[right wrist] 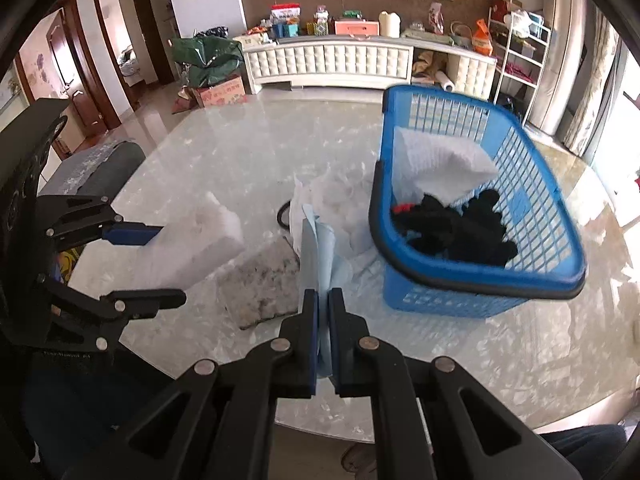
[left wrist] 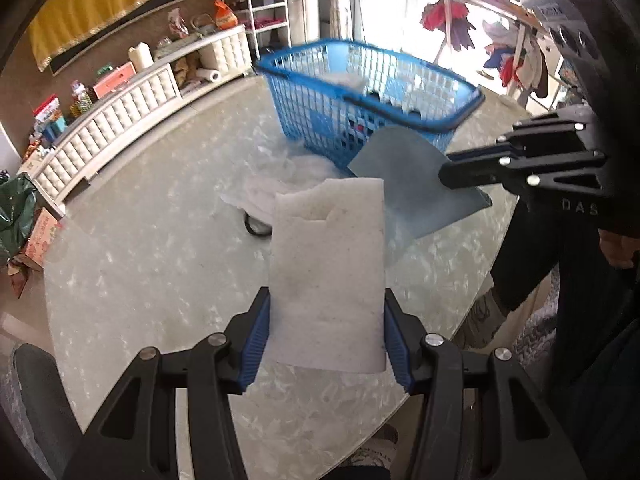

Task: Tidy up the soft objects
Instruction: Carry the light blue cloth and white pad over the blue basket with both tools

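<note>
My left gripper (left wrist: pixel 326 300) is shut on a thick white foam pad (left wrist: pixel 326 264) and holds it above the marble table (left wrist: pixel 140 248); the pad also shows in the right wrist view (right wrist: pixel 192 240). My right gripper (right wrist: pixel 323 300) is shut on a thin light-blue cloth (right wrist: pixel 318 248), seen edge-on; the cloth also shows in the left wrist view (left wrist: pixel 416 184). A blue plastic basket (right wrist: pixel 532 216) stands on the table at the right, holding a white cloth (right wrist: pixel 444 168) and black soft items (right wrist: pixel 464 232).
A grey speckled sponge (right wrist: pixel 260 284) lies on the table under the grippers. White fluffy material (right wrist: pixel 340 196) and a black ring (left wrist: pixel 254 226) lie beside the basket. A white cabinet (right wrist: pixel 328 60) with clutter stands behind. A chair (right wrist: pixel 96 164) stands at the left edge.
</note>
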Demonstrator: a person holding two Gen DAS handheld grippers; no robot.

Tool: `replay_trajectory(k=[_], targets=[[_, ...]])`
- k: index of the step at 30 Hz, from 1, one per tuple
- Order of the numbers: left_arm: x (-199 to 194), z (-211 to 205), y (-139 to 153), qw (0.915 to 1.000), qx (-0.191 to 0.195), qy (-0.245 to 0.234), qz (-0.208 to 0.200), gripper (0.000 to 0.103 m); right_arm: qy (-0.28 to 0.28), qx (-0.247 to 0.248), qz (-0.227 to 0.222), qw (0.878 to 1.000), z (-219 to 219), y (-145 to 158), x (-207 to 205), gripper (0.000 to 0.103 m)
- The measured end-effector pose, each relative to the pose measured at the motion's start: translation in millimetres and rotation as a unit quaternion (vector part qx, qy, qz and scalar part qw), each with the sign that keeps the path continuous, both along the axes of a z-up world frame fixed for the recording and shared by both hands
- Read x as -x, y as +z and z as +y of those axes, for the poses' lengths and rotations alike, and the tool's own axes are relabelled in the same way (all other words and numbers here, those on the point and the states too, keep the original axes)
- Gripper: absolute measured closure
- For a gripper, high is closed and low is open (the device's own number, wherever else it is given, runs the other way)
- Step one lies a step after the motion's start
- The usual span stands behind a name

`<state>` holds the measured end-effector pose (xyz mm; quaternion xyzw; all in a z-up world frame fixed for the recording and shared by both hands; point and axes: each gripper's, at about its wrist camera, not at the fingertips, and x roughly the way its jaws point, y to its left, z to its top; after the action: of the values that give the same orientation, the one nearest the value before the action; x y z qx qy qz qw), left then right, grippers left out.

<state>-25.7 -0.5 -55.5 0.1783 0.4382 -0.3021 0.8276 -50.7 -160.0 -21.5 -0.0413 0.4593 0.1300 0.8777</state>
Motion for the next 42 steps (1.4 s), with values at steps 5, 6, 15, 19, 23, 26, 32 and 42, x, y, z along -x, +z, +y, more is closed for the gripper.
replay_trajectory(k=[5,6,15,19,23,26,32,42], targets=[[-1,-2,26,0.9994,0.016,0.013,-0.028,0.053,0.01,0.002,-0.027,1.0,-4,26,-3,0.098],[-1,-3,33,0.9991,0.018,0.016,-0.035,0.053,0.012,0.002,-0.033,0.999,-6,30,-3,0.098],[-16,-15,64,0.9965,0.045,0.021,-0.067,0.053,0.013,-0.011,-0.078,0.997,-31,74,-17,0.098],[-25,-20,62,0.9966,0.044,0.026,-0.064,0.053,-0.002,-0.013,-0.08,0.997,-45,73,-28,0.098],[-33,-25,63,0.9966,0.042,0.031,-0.064,0.053,-0.009,-0.025,-0.06,0.998,-56,65,-43,0.098],[-36,-28,65,0.9966,0.046,0.03,-0.062,0.053,-0.008,-0.022,-0.044,0.999,-61,50,-58,0.098],[-44,-36,62,0.9971,0.044,0.028,-0.055,0.053,-0.015,-0.025,-0.007,1.0,-70,26,-84,0.098],[-53,-41,61,0.9977,0.043,0.025,-0.047,0.053,-0.033,-0.005,0.067,0.997,-81,-8,-111,0.098]])
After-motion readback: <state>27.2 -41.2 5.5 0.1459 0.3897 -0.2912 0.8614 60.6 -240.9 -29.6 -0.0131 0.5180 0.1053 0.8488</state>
